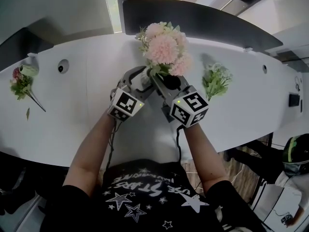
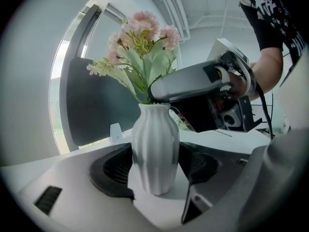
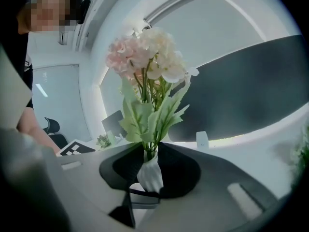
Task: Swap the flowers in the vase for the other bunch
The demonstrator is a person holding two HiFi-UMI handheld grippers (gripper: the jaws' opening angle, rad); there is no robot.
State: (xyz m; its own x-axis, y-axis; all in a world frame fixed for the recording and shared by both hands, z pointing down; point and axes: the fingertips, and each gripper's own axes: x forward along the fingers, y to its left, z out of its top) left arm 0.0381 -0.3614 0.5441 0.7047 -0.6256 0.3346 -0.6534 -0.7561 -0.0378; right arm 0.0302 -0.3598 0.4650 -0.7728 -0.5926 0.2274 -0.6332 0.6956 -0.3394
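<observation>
A white ribbed vase (image 2: pixel 155 149) stands on the white table (image 1: pixel 82 115) with a bunch of pink flowers (image 1: pixel 166 50) in it. My left gripper (image 2: pixel 155 174) is shut on the vase's body, one pad on each side. My right gripper (image 3: pixel 150 169) comes in from the right at the vase mouth and is shut on the flower stems (image 3: pixel 148 151) just above the neck. In the head view both grippers, left (image 1: pixel 144 80) and right (image 1: pixel 161 82), meet under the blooms and hide most of the vase. A green and white bunch (image 1: pixel 216 80) lies on the table to the right.
A smaller bunch with dark pink blooms (image 1: pixel 21 83) lies at the table's far left. A dark curved panel (image 1: pixel 193 16) runs along the table's back edge. Small round fittings (image 1: pixel 63 66) sit in the tabletop. The person's arms reach in from the near edge.
</observation>
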